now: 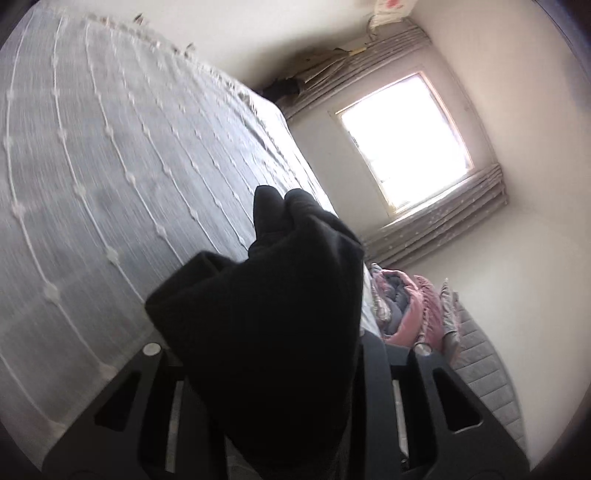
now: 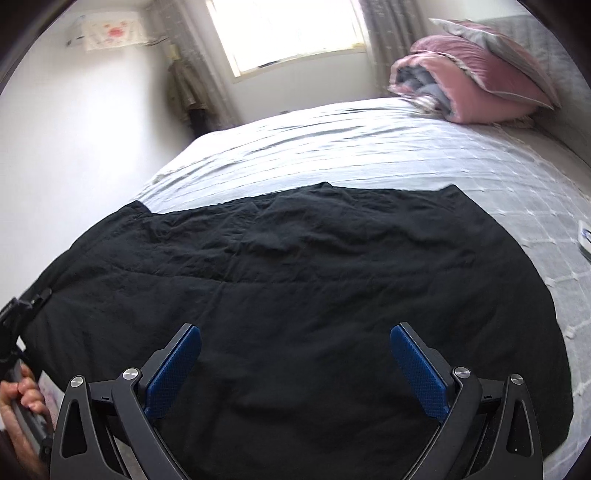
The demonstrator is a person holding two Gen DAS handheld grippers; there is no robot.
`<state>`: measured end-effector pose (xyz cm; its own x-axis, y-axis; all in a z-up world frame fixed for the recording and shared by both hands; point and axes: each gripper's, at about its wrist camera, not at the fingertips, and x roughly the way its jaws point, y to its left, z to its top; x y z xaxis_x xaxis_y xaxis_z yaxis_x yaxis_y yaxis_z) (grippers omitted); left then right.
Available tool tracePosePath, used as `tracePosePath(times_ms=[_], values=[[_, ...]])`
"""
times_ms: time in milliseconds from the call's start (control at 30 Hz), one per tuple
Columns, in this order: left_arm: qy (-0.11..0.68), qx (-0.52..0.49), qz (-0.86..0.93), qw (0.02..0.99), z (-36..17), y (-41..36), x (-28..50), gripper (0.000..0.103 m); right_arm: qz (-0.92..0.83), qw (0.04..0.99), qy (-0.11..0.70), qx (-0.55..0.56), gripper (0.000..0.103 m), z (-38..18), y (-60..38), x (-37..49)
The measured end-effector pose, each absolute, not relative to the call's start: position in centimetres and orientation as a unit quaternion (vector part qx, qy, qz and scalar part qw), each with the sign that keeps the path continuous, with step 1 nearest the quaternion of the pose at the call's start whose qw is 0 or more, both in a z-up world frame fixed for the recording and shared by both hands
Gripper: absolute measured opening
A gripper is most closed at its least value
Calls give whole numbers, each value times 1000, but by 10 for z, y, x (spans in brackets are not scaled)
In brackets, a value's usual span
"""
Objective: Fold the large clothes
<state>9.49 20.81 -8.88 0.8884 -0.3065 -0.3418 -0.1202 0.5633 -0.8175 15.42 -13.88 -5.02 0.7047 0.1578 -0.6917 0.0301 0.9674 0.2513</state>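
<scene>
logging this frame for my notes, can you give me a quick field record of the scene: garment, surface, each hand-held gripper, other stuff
garment: black garment spread flat on the bed
surface: grey bedspread with white stitched lines
left hand-held gripper: shut on a bunched fold of the black garment
right hand-held gripper: open above the cloth, blue pads clear of it
other: pink quilt at far corner; bright window

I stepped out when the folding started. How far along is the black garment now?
Done: the black garment lies spread across the bed. In hand: the left gripper is shut on a bunched edge of it; the right gripper hovers open above the cloth, gripping nothing. Left: no finished fold shows, so nearly all the folding remains.
</scene>
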Motion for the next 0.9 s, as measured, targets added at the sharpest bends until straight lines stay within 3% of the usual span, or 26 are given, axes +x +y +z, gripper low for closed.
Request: tracePosePath(times_ms=[233,467,900], values=[[206,-401,-95,888,-63,200,82,29,126,899,413,77,103,-70,-86,169],[180,-297,-207,915,-16,117,87,30,197,874,444,22,103,-96,-55,174],[279,-138,-331,891,-30,-49,104,36,53,877,359,315,103,-65,-303,141]])
